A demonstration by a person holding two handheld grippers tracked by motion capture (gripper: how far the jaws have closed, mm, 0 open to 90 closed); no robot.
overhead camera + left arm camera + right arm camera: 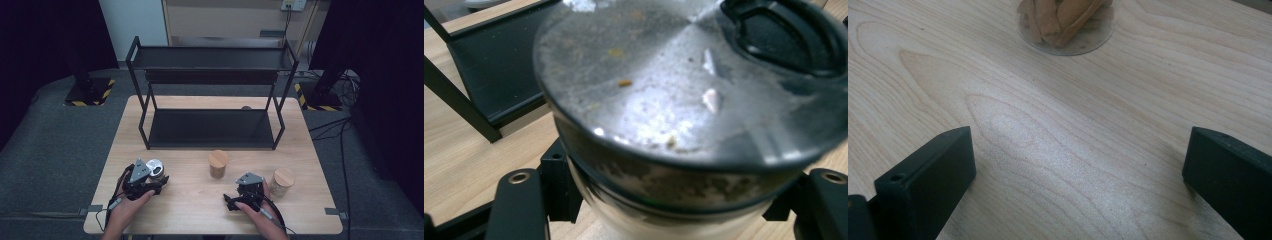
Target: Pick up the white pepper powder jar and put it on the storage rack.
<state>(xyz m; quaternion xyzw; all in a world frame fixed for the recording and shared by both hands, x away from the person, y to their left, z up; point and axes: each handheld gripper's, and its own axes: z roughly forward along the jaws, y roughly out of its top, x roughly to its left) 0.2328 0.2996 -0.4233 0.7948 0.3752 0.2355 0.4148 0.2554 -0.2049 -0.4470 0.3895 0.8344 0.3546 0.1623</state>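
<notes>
A lab: dark curtains [45, 50], hazard-taped stand bases [90, 92].

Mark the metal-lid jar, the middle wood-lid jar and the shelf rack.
metal-lid jar [664, 95]: left gripper view, lid top.
middle wood-lid jar [218, 159]: high view, wooden lid.
shelf rack [210, 127]: high view, lower shelf.

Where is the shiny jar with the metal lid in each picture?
High view: the metal-lidded jar sits at lower left, in the left gripper.
Left gripper view: the jar is close up across the middle, clamped between the jaws, its silver lid tilted toward the camera.
Right gripper view: that jar is not in this picture.
Shared landmark: the light wooden table.
</notes>
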